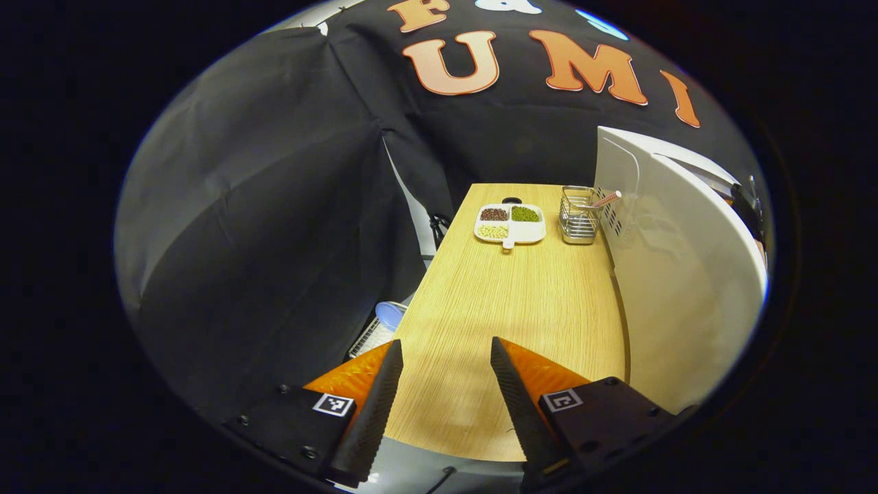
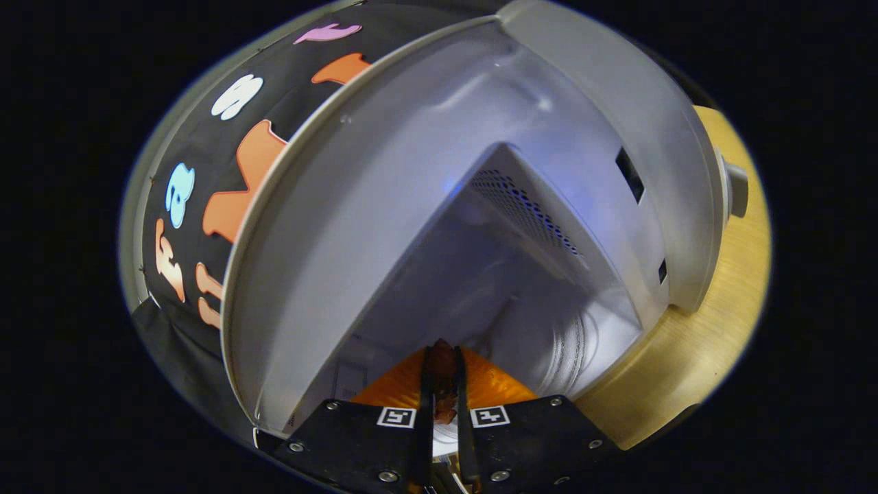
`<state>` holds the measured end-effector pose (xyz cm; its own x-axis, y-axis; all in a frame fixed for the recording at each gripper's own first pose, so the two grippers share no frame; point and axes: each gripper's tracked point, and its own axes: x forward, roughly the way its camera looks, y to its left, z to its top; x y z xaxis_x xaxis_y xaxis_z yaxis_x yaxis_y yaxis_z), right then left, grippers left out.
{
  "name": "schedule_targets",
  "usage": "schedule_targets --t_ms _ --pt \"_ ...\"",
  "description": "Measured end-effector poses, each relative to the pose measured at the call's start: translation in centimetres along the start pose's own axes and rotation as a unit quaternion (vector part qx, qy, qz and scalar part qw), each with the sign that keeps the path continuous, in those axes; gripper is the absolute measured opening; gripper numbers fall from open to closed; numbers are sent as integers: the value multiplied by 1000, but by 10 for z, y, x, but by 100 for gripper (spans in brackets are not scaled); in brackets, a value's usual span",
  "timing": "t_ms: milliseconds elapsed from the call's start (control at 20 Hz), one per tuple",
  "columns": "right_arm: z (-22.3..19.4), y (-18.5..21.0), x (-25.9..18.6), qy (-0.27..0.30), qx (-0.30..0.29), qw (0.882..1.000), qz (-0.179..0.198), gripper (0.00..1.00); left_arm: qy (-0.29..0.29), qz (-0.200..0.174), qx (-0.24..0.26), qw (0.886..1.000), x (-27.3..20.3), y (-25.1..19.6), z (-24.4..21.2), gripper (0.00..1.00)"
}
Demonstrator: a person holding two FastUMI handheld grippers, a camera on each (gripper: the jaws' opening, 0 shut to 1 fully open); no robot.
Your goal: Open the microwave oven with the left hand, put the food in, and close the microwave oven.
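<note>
Plainly, the biggest thing is the white microwave oven, standing open on the pale wooden counter. In the right gripper view its grey cavity is seen from just at the mouth, with a perforated panel on the inner wall and the ribbed edge of the turntable low at the right. In the left gripper view the oven's white side rises along the right of the counter.

No brand or readable writing shows on the oven; the only marks on the tools are small square black-and-white tags on the black finger mounts.

The right tongs point into the cavity, drawn close together and pinching a small reddish-brown piece of food between the tips; what kind of food it is I cannot tell, since so little shows. The food sits at the oven's opening, above the cavity floor.

The left tongs hang over the near counter edge, spread apart and holding nothing, well apart from the far end, where a white divided plate of dark, green and pale bits lies beside a wire basket.
</note>
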<state>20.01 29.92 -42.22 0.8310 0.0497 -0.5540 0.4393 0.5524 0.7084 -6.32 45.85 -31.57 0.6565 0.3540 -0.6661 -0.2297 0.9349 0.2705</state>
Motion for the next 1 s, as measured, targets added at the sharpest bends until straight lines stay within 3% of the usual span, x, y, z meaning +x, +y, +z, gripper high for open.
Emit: schedule_targets --t_ms 50,200,350,400,500,600,700,1000 --pt "-2 -3 6 -10 12 1000 -10 15 -1 -2 4 1000 -1 1 2 85" --pt "-10 -11 2 -26 46 998 -35 17 -2 -6 5 1000 -1 2 6 85" --pt "-20 -24 5 -20 41 996 -72 23 -2 -14 -1 1000 -3 -3 1 85" --pt "-25 -30 4 -11 30 996 -82 38 -2 -17 1 1000 -3 -5 0 85" --pt "-40 -41 -4 24 -8 995 -98 48 -2 -28 0 1000 -3 -12 -2 85" --pt "-43 -42 -22 45 -49 994 -88 82 -2 -46 0 999 1 -25 -4 85" --pt "-40 -44 -40 45 -85 992 -82 90 -3 -64 8 998 5 -41 -4 84" --pt "-27 -51 -119 80 -174 981 -42 91 -21 -116 43 992 2 -86 -2 85"
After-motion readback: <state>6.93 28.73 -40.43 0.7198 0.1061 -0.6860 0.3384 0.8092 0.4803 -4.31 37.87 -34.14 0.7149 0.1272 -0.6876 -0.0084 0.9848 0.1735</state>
